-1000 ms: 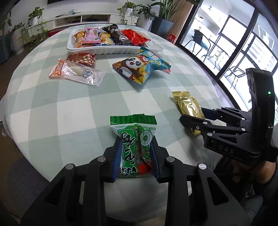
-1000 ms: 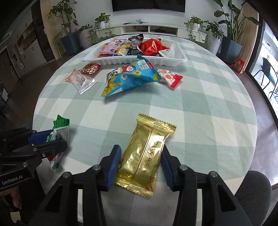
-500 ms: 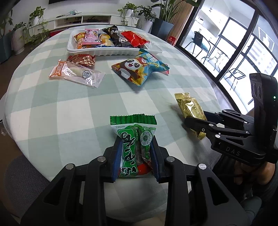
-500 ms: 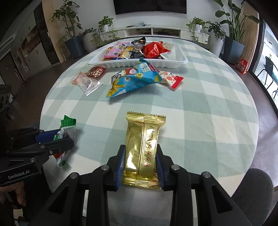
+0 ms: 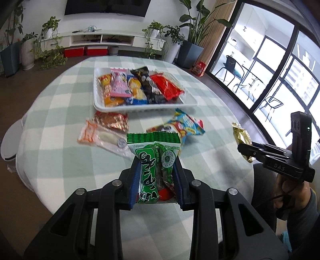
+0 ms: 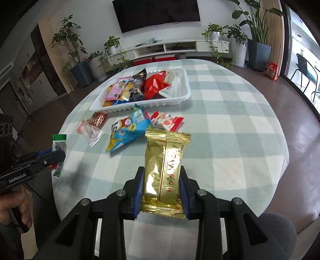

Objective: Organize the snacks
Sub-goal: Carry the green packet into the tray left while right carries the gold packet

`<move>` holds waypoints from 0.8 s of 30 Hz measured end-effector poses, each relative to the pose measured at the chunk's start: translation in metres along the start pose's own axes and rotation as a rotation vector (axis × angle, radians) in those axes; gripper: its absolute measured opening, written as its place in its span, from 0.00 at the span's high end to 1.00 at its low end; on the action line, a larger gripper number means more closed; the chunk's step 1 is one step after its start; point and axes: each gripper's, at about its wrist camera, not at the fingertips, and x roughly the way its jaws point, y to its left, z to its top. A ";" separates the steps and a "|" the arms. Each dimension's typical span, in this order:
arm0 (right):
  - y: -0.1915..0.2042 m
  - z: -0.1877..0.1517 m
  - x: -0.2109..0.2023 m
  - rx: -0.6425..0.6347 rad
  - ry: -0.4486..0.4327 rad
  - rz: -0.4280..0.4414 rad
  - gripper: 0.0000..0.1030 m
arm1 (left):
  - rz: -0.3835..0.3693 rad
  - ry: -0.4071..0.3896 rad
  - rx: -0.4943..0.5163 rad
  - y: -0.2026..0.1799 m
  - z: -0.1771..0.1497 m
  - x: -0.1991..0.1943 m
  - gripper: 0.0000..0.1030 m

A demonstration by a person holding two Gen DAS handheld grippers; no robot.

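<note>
While both packets hang clear of the cloth, the left gripper (image 5: 156,180) has its blue pads pressed on the sides of a crinkled green foil snack packet (image 5: 155,160) with a serrated top seam and a red patch at its base; the packet stands upright between the jaws, above the near part of the table; material glossy, printed in white script. Round table under a soft pale-green and white checked tablecloth (image 6: 230,124); weave slightly fuzzy. Left to right on the cloth: a clear plastic wrapper with orange print (image 5: 100,136) lying flat, touching a small copper-red foil sachet (image 5: 112,121) behind it; a puffed blue pillow bag with cartoon print (image 6: 128,130); a flat white-and-red sachet (image 6: 167,122) just beside the bag, partly tucked under it. Behind these, a shallow white ribbed plastic tray (image 6: 178,100), rectangular with rounded corners, holding overlapping orange, pink, yellow, black and red packets, its right end bare. The loose bag and sachets lie between the held packets and the tray. Right gripper (image 6: 162,192) clamped on the lower half of a shiny gold foil bar wrapper (image 6: 165,160), oblong, crimped ends, red lettering. Room: wall-mounted dark screen (image 6: 158,12), low white shelf unit, potted plants, tall windows at right.
</note>
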 end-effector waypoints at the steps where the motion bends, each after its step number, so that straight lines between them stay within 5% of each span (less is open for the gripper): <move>1: -0.005 0.008 -0.003 0.008 -0.012 0.000 0.67 | 0.010 -0.015 0.003 0.003 0.011 -0.001 0.73; 9: -0.021 0.097 -0.006 -0.035 -0.116 -0.033 0.67 | 0.044 -0.096 0.043 0.021 0.120 0.012 0.73; 15: 0.003 0.174 0.026 -0.095 -0.138 0.045 0.67 | 0.050 -0.086 0.064 0.023 0.191 0.055 0.73; 24: 0.042 0.211 0.128 -0.246 -0.024 0.013 0.67 | 0.067 0.047 0.075 0.036 0.201 0.157 0.73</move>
